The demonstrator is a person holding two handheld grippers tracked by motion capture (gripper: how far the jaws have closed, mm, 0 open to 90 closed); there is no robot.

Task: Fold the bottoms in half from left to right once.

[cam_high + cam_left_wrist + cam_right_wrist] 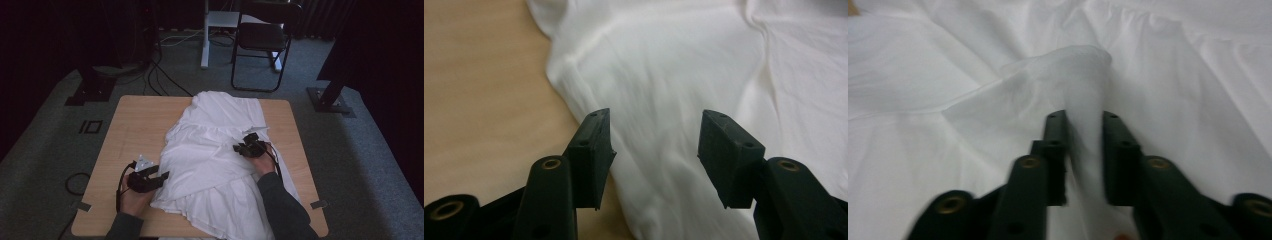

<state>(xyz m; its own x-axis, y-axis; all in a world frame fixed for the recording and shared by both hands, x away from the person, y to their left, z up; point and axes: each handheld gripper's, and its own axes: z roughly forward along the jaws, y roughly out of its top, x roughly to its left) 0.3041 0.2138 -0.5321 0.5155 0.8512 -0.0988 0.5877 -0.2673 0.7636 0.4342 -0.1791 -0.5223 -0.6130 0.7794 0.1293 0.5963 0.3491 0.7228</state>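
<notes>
Folding one white garment [215, 150] looks barely begun: from above it sprawls rumpled across my one table [135, 125], hem hanging off at 6 o'clock. My left tool [654, 145] stands half open and empty, cloth edge under its jaws at 12. My right tool [1083, 150] pinches a raised fold, nearly closed.
</notes>
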